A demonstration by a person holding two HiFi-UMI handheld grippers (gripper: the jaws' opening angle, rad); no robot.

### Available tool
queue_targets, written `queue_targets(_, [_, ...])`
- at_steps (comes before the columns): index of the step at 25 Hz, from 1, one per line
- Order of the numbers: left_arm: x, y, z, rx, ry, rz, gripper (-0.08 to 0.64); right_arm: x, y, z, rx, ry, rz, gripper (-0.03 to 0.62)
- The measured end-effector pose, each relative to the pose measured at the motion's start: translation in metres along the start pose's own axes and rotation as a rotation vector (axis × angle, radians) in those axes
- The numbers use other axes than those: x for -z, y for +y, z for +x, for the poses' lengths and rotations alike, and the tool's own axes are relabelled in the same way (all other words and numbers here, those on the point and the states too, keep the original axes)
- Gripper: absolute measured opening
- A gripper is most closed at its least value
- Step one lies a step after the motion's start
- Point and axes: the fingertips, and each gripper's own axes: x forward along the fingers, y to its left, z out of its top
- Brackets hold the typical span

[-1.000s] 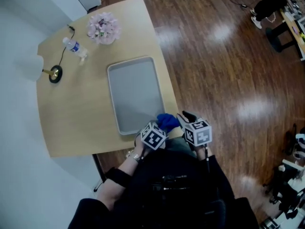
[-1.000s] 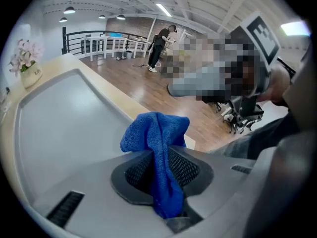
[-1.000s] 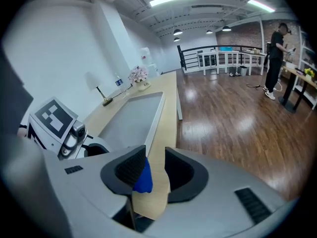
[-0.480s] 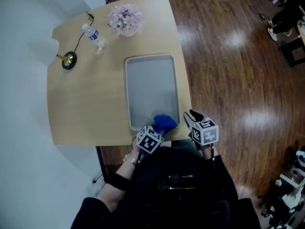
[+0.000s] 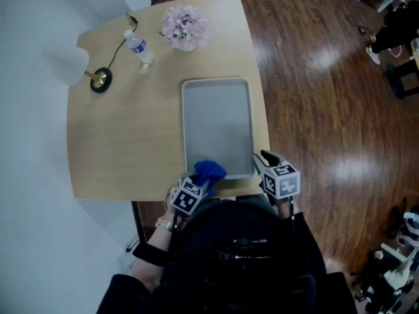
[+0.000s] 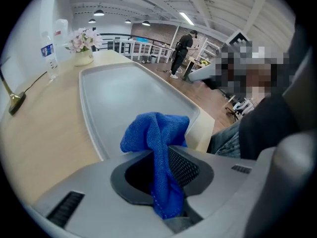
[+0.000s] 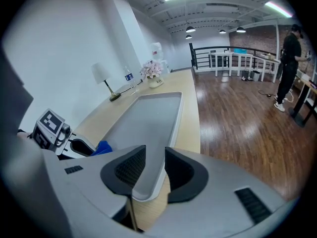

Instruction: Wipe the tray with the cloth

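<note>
**Status: cloth clamped at near end of tray, right jaws astride the corner**

Left gripper (image 6: 161, 167): the jaws are closed on the blue cloth (image 6: 156, 133). A fold of the cloth runs down between the two pads, and the rest stands bunched beyond the jaw tips. In the head view the bunch lies over the near end of the tray (image 6: 124, 93), towards its left corner. Contact between cloth and tray floor cannot be confirmed from either view.

Right gripper (image 7: 155, 170): the jaws stand a narrow gap apart, with nothing clamped. The near right corner of the tray lies in the gap. The right pad sits just outside the rim and the left pad sits over the tray floor. A strip of bare tray shows between the rim and the left pad.

Tray: grey, rectangular, with rounded corners and a raised rim. It lies lengthwise along the right side of the light wooden table (image 5: 124, 129), its long axis running away from the person. The floor of the tray is bare apart from the cloth.

Far end of the table:
- a vase of pale pink flowers (image 5: 186, 27), beyond the tray
- a water bottle (image 5: 139, 47), to the left of the flowers
- a lamp (image 5: 72, 64) with a white shade and brass base, at the left corner

Surroundings: dark wooden floor (image 5: 327, 110) to the right of the table, with a standing person (image 7: 289, 68) well apart in the background
</note>
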Motion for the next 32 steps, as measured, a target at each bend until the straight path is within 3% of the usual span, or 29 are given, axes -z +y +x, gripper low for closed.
queue_targets(11, [0.016, 0.037, -0.024, -0.01, -0.054, -0.054, 0.099, -0.013, 0.016, 0.014, 0.024, -0.003, -0.009, 0.133])
queue_targets(19, [0.017, 0.063, -0.04, 0.032, -0.123, -0.154, 0.098, -0.024, 0.02, 0.015, 0.045, -0.031, 0.01, 0.133])
queue_targets(25, [0.006, 0.114, -0.094, -0.047, -0.257, -0.299, 0.097, -0.035, 0.016, 0.01, 0.062, -0.064, 0.032, 0.133])
queue_targets(32, [-0.022, 0.118, -0.11, -0.065, -0.352, -0.364, 0.097, -0.035, 0.008, 0.012, 0.069, -0.07, 0.045, 0.133])
